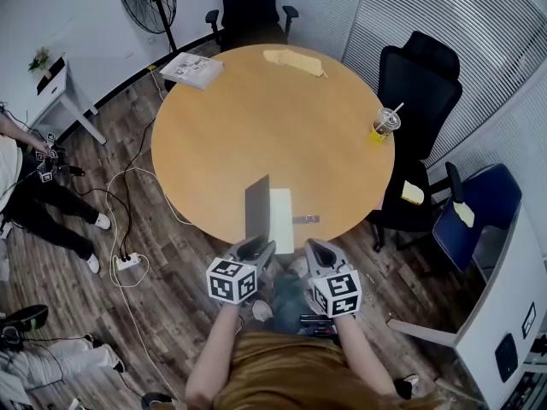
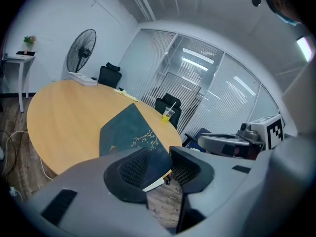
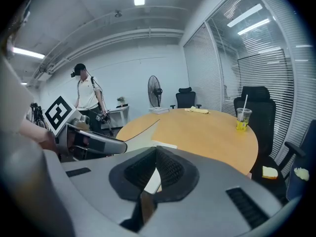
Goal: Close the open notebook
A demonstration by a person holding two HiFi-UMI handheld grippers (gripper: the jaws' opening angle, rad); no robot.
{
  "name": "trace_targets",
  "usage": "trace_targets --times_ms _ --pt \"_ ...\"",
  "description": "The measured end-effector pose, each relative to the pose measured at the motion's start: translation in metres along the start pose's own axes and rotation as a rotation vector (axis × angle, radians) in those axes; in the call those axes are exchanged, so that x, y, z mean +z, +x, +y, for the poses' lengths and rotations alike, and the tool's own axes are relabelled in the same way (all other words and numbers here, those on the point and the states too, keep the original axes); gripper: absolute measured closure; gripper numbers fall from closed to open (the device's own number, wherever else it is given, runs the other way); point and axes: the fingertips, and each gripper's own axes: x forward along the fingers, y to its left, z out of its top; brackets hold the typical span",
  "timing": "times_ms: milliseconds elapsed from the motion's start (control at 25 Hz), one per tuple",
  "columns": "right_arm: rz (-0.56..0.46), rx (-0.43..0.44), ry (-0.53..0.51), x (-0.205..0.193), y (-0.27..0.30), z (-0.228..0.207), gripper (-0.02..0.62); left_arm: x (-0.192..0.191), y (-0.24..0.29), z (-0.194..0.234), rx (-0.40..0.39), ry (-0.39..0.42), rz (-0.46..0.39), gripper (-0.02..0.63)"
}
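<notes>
My left gripper (image 2: 160, 164) is clamped on the near bottom edge of the notebook's (image 1: 258, 207) dark cover (image 2: 129, 132). In the left gripper view that edge runs down between the two pads and the cover rises away from them, patterned face toward the camera. My right gripper (image 3: 156, 154) is clenched on nothing, its pads pressed together. It hovers just off the near rim of the surface (image 1: 256, 118), with the white page (image 3: 163, 144) just past its tips. From the head view the left gripper (image 1: 261, 248) sits at the notebook's near end and the right gripper (image 1: 318, 250) just beside it, on the page's side. The notebook lies at the near edge of the surface, straight ahead of me, with its spine and long axis running away from my body. The cover stands up roughly on edge along the left of that spine. The page (image 1: 281, 219) lies flat to the right of it, and a small dark item (image 1: 306, 219) rests on the surface just beside the page's right edge. As I judge it, the move turns on this: the cover is hinged on a line pointing away from me and must fall to my right, onto the page. So the left gripper, already on the cover, should carry it across, while the right one needs to stay off the page.
</notes>
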Motion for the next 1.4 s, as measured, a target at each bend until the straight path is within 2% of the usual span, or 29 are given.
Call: trace_targets --times_ms 1200,1400 --pt "0.053 -0.027 0.037 -0.016 0.010 -0.034 0.584 -0.026 0.040 -0.020 -0.076 0.060 0.132 0.426" --pt "0.069 -0.033 0.052 -0.022 0.015 -0.038 0.584 -0.035 0.051 -0.017 -0.085 0.012 0.159 0.446"
